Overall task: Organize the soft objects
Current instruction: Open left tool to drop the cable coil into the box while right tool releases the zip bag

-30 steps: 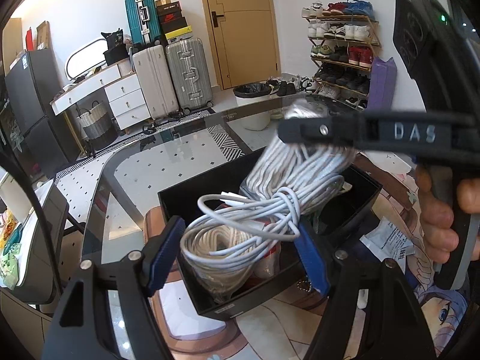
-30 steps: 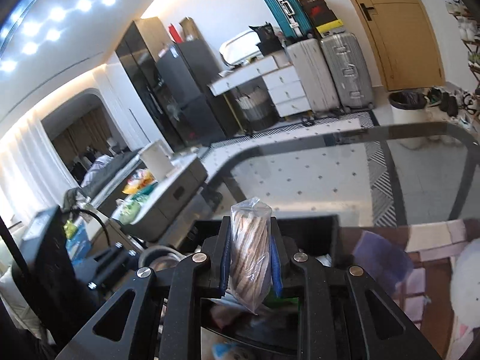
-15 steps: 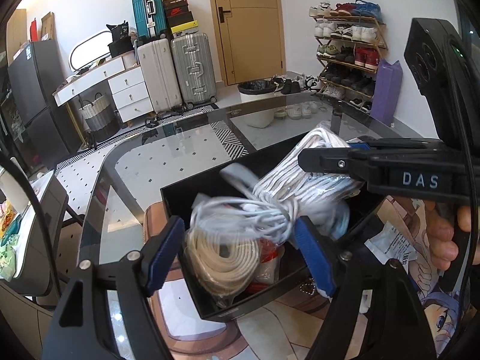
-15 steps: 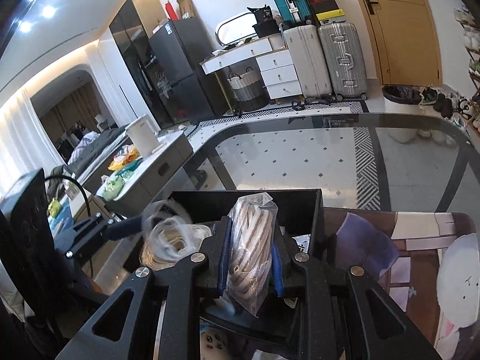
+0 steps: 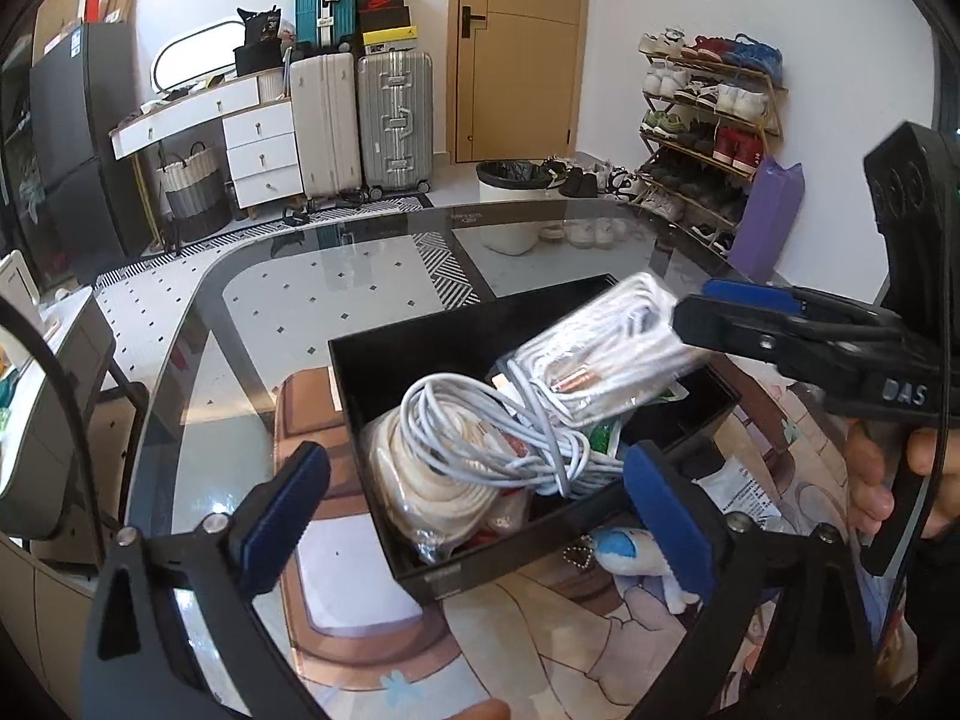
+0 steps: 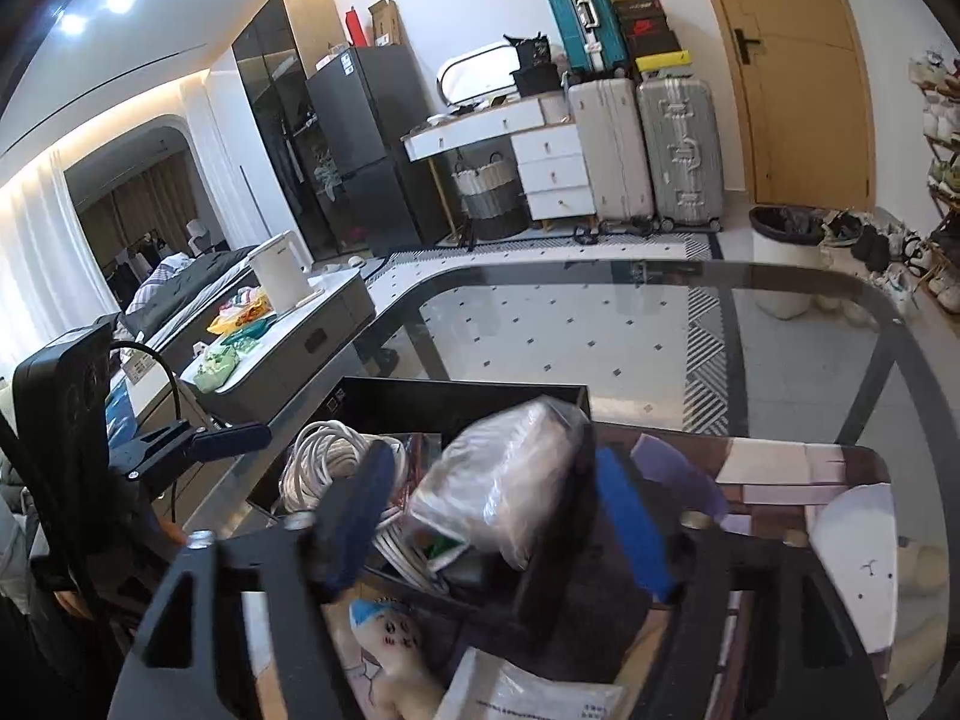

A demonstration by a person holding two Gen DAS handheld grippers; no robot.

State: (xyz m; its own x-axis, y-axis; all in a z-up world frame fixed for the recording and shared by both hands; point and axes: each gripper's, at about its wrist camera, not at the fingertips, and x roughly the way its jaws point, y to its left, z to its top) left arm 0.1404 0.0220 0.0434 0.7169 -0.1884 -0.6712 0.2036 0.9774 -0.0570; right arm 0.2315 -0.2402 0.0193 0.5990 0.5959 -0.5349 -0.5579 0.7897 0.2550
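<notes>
Left wrist view: left gripper (image 5: 474, 510) spread wide, jaws just opened further, nothing pinched; blue pads either side of the black box (image 5: 708, 420) without touching its contents. Inside the box: coil of cream rope (image 5: 432, 480) at the near corner, loose white cable (image 5: 510, 438) over it, bagged white cable (image 5: 606, 354) propped across the top, tilted toward the far right corner. Right gripper (image 5: 714, 306) just beside that bag's upper end, held by a hand (image 5: 870, 474). Box on a glass table (image 5: 288, 324), partly on a printed mat (image 5: 540, 630); small blue-and-white plush (image 5: 636, 552) just in front of the box.

Right wrist view: right gripper (image 6: 492, 522) parted, jaws just opened; clear plastic bag (image 6: 510, 480) between the pads, blurred, no pad pressing on it, over the box (image 6: 456, 402). White cable coil (image 6: 324, 456) inside, left. Left gripper (image 6: 228, 438) at the box's left edge.
</notes>
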